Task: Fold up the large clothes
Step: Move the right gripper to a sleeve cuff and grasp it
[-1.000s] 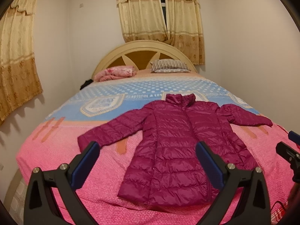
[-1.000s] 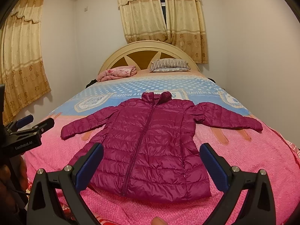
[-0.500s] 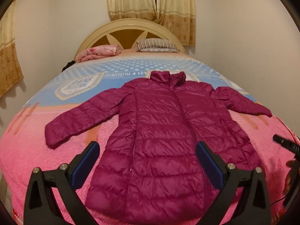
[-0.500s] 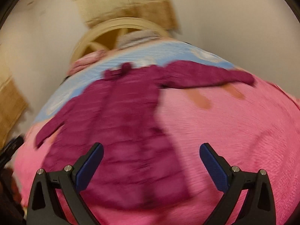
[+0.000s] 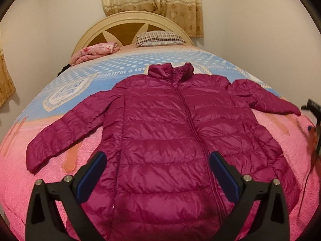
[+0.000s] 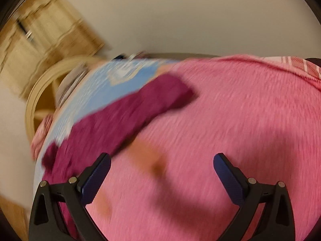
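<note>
No fold yet: puffer jacket (image 5: 172,140) flat on bed (image 5: 50,180), sleeves out; left gripper (image 5: 156,172) & right gripper (image 6: 161,173) jaws wide, empty.

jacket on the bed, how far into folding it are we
Done: the magenta jacket lies flat on the bed, zipped, both sleeves spread out. In hand: nothing; the left gripper and right gripper are open and empty, the right one pointing near the sleeve. Left: every fold.
</note>
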Motion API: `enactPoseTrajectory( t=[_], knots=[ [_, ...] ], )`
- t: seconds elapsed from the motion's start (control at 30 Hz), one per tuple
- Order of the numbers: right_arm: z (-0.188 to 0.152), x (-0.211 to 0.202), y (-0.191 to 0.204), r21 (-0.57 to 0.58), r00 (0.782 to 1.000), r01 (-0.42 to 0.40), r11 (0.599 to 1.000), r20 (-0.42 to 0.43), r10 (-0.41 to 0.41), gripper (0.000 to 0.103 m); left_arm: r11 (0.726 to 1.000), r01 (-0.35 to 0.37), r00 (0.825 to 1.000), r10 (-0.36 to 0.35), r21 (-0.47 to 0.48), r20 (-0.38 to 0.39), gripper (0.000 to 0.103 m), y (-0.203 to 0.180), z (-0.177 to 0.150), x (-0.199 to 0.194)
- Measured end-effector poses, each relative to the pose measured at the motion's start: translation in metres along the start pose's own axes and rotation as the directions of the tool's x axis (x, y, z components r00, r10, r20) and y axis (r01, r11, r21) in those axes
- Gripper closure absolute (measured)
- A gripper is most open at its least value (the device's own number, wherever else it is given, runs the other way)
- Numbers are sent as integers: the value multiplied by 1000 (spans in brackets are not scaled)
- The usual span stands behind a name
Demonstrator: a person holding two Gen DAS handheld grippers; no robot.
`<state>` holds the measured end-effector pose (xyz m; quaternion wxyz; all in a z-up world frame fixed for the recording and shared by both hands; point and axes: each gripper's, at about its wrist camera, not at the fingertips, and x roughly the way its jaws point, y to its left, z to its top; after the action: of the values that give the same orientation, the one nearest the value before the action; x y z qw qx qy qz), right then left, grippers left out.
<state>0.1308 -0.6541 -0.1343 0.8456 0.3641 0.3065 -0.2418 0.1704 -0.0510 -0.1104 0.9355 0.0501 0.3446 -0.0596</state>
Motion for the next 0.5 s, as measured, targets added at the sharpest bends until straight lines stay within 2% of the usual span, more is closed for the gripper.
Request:
enactPoseTrajectory(
  t=[0.13,0.23,0.27,0.3,0.33,0.37,0.4,0.43,0.5],
  knots=[
    [35,32,-4,23,999,32,999,0,-32,1,1000,-15,1000,16,11,-24,0,-5,2,14],
    [43,51,1,19,1000,9,1000,-21,-8,1,999,-32,998,32,8,-53,0,-7,2,29],
    [44,59,4,9,999,-2,1000,-38,2,5,999,-33,998,33,6,-62,0,-8,2,32],
    [44,66,5,13,999,-12,1000,-46,12,12,1000,-32,997,31,0,-72,0,-7,1,35],
    [43,70,6,16,998,-21,1000,-52,22,27,1000,-29,996,28,-6,-82,0,-8,0,38],
    [40,70,8,8,999,-24,1000,-47,24,38,1000,-27,996,27,-7,-84,0,-9,0,39],
    [39,69,9,2,998,-40,999,-41,40,45,1000,-25,996,24,-7,-86,0,-9,-1,40],
    [39,69,8,4,998,-57,998,-36,57,62,1000,-24,996,23,-7,-87,0,-9,-2,40],
    [40,63,5,0,998,-65,998,-8,65,67,1000,-22,996,21,-7,-88,0,-9,-4,39]
  ],
)
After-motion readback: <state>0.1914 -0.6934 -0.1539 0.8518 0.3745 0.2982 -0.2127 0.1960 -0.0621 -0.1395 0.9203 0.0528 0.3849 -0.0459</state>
